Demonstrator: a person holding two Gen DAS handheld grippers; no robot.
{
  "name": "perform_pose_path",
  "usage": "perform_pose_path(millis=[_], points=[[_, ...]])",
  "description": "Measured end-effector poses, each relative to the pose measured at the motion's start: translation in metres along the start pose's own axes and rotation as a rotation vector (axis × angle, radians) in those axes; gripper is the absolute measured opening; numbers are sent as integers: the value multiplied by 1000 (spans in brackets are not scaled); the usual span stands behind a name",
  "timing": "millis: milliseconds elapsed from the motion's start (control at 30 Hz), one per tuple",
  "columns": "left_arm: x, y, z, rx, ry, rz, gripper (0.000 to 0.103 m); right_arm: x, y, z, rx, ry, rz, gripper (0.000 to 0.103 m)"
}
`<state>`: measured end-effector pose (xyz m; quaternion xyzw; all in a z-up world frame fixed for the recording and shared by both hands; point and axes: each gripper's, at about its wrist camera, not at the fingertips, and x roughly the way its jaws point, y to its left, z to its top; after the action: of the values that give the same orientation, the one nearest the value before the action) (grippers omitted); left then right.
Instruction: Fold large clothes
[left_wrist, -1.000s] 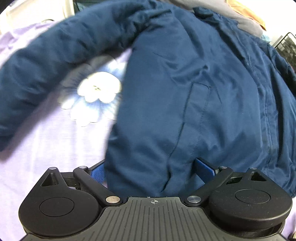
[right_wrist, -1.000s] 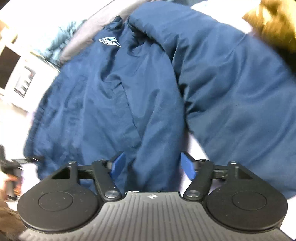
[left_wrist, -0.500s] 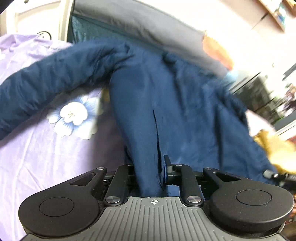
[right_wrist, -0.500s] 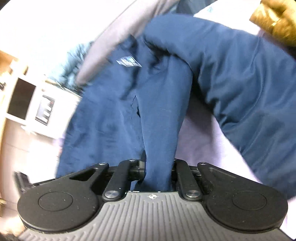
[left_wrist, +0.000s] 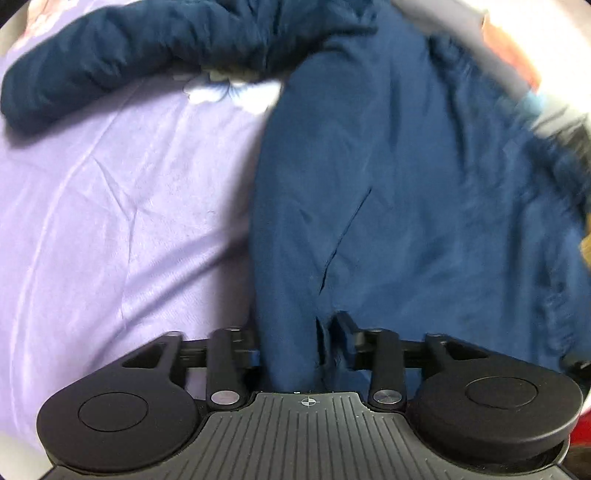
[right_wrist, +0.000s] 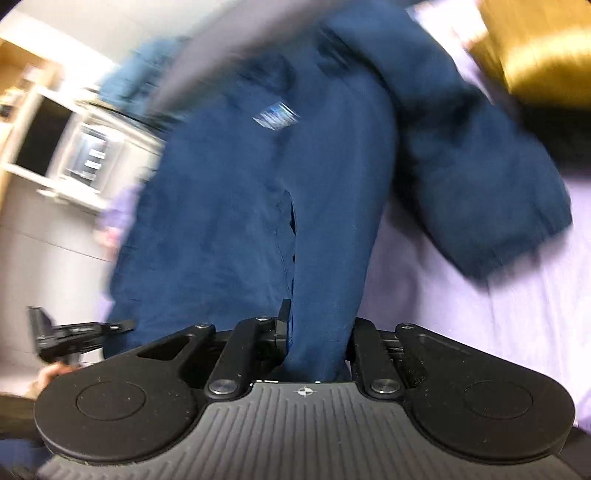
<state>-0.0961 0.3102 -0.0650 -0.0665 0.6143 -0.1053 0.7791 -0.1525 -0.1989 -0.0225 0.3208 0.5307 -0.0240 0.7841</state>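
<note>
Both claws, left (left_wrist: 291, 347) and right (right_wrist: 317, 339), pinch the navy jacket's (left_wrist: 424, 184) near hem, its length running away over the lilac bedsheet (left_wrist: 110, 221).

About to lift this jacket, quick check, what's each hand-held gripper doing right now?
Left hand-held gripper: closed on the hem of the blue jacket.
Right hand-held gripper: closed on the jacket's hem too.

Lilac flower-print bedsheet (left_wrist: 110, 229), navy jacket (left_wrist: 424, 184) spread on it, sleeve outstretched
</note>
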Motion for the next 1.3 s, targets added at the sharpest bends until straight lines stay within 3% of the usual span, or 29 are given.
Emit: perform_pose_path(millis=[67, 200, 333, 467, 633, 833, 1033, 1167, 1300], points=[[12, -10, 2, 69, 3, 60, 103, 35, -4, -7, -29, 33, -75, 22], [21, -12, 5, 112, 14, 82, 103, 80, -17, -15, 54, 29, -171, 43], [4, -14, 5, 128, 5, 110, 103, 87, -34, -13, 183, -1, -134, 54], [-28, -14, 7, 122, -47, 143, 103, 66, -34, -19, 212, -67, -104, 68], [-62, -25, 30, 111, -148, 158, 103, 37, -27, -20, 155, -179, -155, 69], [-61, -62, 48, 174, -156, 98, 103, -1, -35, -22, -13, -335, -362, 71], [-40, -107, 27, 249, -56, 31, 103, 8, -57, -17, -156, -333, -581, 66], [-31, -129, 10, 297, 1, 14, 103, 15, -66, -14, -235, -321, -605, 66], [-26, -140, 4, 309, 19, 19, 103, 33, -64, -13, -415, -261, -639, 67]])
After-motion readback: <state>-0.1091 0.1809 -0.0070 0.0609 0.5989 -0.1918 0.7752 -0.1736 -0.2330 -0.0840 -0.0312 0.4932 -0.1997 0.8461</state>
